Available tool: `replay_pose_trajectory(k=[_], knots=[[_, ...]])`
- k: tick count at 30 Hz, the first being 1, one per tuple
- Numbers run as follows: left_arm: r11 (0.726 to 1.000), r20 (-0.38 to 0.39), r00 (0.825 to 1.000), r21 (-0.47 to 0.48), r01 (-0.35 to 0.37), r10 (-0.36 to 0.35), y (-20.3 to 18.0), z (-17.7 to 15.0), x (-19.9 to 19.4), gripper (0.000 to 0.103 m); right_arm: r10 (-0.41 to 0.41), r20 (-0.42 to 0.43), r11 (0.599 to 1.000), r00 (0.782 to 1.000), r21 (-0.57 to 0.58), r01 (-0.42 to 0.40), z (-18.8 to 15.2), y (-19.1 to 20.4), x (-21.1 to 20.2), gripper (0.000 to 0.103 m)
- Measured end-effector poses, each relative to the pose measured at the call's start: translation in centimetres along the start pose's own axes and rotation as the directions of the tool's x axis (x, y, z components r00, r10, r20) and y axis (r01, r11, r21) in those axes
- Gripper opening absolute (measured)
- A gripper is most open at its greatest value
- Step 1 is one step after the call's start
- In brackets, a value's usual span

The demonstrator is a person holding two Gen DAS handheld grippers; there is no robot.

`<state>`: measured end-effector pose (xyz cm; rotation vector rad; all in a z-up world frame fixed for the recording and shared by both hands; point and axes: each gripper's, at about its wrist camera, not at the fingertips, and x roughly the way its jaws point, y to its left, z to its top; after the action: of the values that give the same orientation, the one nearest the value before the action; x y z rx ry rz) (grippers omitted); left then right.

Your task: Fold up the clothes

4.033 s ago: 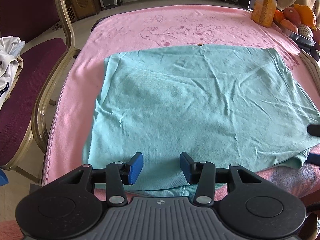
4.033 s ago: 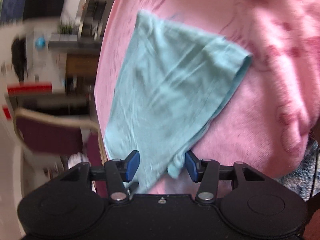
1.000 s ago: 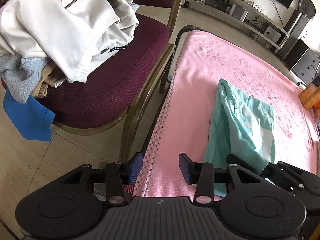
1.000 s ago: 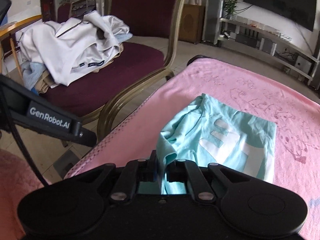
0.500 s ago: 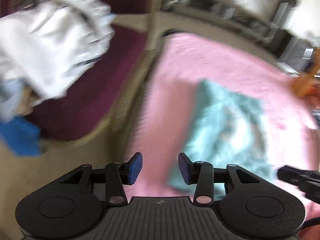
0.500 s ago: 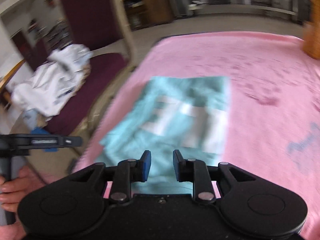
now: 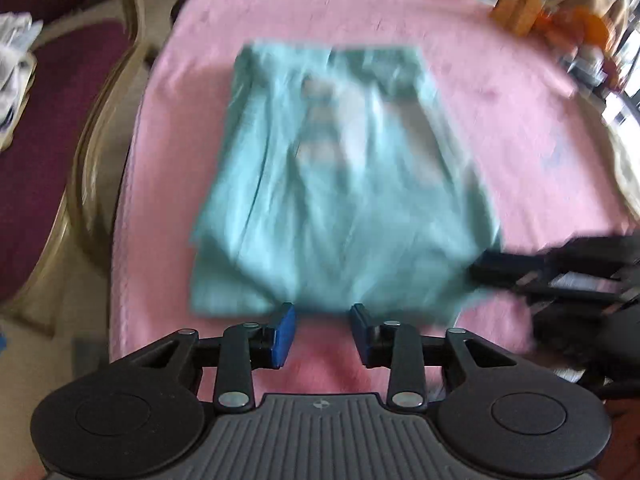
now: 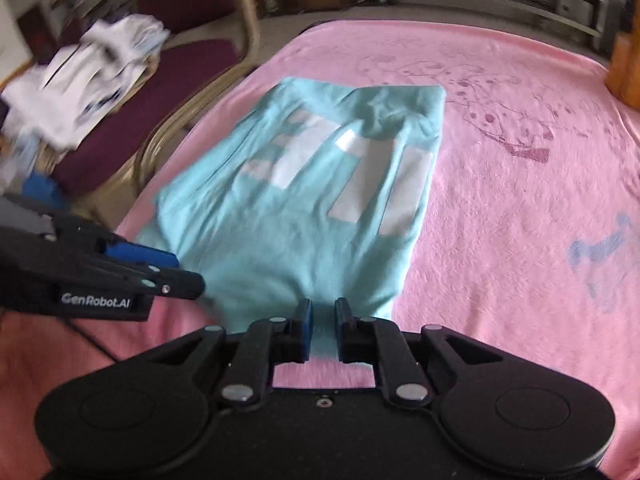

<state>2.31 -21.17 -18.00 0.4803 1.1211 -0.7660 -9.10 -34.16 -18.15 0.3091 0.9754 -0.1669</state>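
— What sits nearest?

— The left claw (image 7: pixel 322 330), its blue pads well apart with nothing between them, hovering over the pink blanket (image 7: pixel 520 128) just short of the near hem of the teal T-shirt (image 7: pixel 328 184). The left view is blurred by motion.

— And the other one?

— The right claw (image 8: pixel 323 330) has its pads a narrow gap apart, and a strip of the shirt's near edge lies between them; whether the pads actually press the cloth I cannot tell. From that camera the left claw comes in from the left edge, its tip just beside the shirt's near left corner.

— Where does the shirt lie?

— Flat on the blanket-covered table, folded into a long narrow shape running away from the claws, with a white block print (image 8: pixel 352 168) facing up on its far half. Its left edge lies near the table's left rim.

— Beyond that?

— Left of the table, a maroon chair (image 8: pixel 132 108) with a gilt frame carries a heap of white clothes (image 8: pixel 80 80). At the far right corner stands an orange container (image 7: pixel 516 4); past it, something orange too blurred to identify.
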Motion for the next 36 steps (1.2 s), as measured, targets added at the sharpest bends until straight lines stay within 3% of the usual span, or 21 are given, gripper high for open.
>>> replay_pose_trajectory(k=[4,6,10,16,19,23,25,27,30,32,36], knots=[[0.998,0.109,0.993,-0.035,0.058,-0.054,0.6,-0.6,-2.2,0.029,0.007,0.016,0.999,1.0,0.039,-0.008,-0.3,-1.3,-1.8,0.012],[0.986,0.193,0.972,-0.075,0.15,-0.133,1.6,-0.8,-3.7,0.029,0.017,0.045,0.997,0.999,0.08,-0.02,-0.2,-2.2,-2.9,0.012],[0.988,0.216,0.972,-0.104,0.117,-0.092,1.9,0.6,-3.5,0.028,0.058,0.129,0.964,0.99,0.25,-0.089,1.4,-5.4,-3.7,0.012],[0.993,0.208,0.976,-0.09,0.082,-0.062,0.3,4.2,-2.2,0.02,0.162,0.215,0.823,0.963,0.509,-0.252,4.0,-9.9,-1.3,0.012],[0.995,0.23,0.972,-0.083,0.059,-0.038,0.1,6.7,-1.2,0.019,0.196,0.256,0.769,0.947,0.56,-0.31,5.4,-10.9,0.7,0.012],[0.996,0.278,0.957,-0.017,0.086,-0.078,-0.6,10.2,0.3,0.02,0.229,0.294,0.698,0.928,0.615,-0.367,7.6,-11.8,3.9,0.012],[0.998,0.262,0.963,0.007,0.069,-0.069,-0.5,11.7,2.2,0.019,0.248,0.305,0.655,0.919,0.646,-0.391,8.7,-12.3,5.8,0.012],[0.997,0.204,0.977,-0.023,0.069,-0.063,0.4,12.7,4.9,0.016,0.266,0.311,0.614,0.912,0.675,-0.409,9.2,-12.8,7.6,0.012],[0.986,0.19,0.977,-0.117,0.117,-0.093,2.4,12.8,5.9,0.015,0.226,0.338,0.597,0.914,0.693,-0.404,8.8,-13.7,7.9,0.012],[0.978,0.191,0.977,-0.164,0.13,-0.098,3.6,12.6,5.9,0.013,0.198,0.356,0.585,0.913,0.705,-0.401,8.6,-14.2,8.1,0.0],[0.946,0.237,0.971,-0.309,0.1,-0.025,5.7,11.9,4.4,0.01,0.141,0.388,0.56,0.911,0.727,-0.397,8.0,-15.3,8.6,0.0]])
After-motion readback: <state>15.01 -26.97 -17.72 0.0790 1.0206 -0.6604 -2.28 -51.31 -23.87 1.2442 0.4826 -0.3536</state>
